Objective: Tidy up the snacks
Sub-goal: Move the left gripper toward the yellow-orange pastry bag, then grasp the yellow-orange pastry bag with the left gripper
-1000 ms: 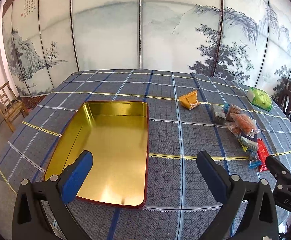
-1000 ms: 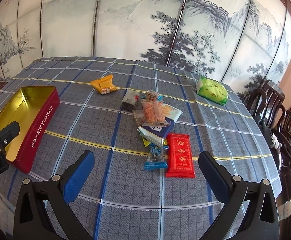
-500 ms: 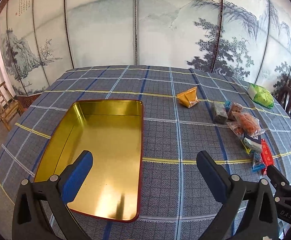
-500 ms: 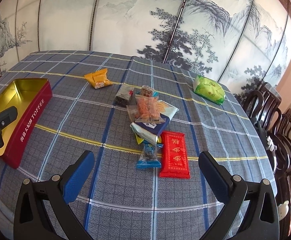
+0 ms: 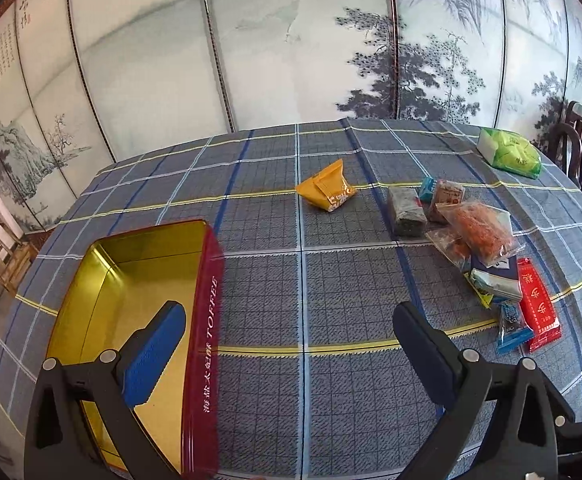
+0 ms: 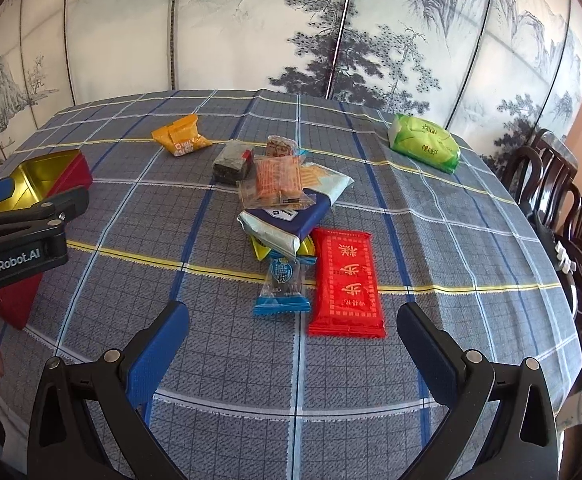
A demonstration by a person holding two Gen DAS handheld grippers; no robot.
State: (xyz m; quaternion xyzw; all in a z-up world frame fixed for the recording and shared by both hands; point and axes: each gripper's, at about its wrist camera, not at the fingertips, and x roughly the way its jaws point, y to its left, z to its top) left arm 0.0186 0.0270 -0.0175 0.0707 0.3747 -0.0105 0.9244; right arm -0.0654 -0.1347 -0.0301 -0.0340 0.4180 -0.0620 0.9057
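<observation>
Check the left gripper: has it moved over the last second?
Yes. The left gripper has shifted right and lower: the tin, once nearly centred between its fingers, now sits at the left finger, its red side wall showing.

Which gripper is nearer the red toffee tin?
Left. The left gripper hangs right at the toffee tin, one finger over its gold interior. The right gripper faces the snack pile, the tin off to its left.
</observation>
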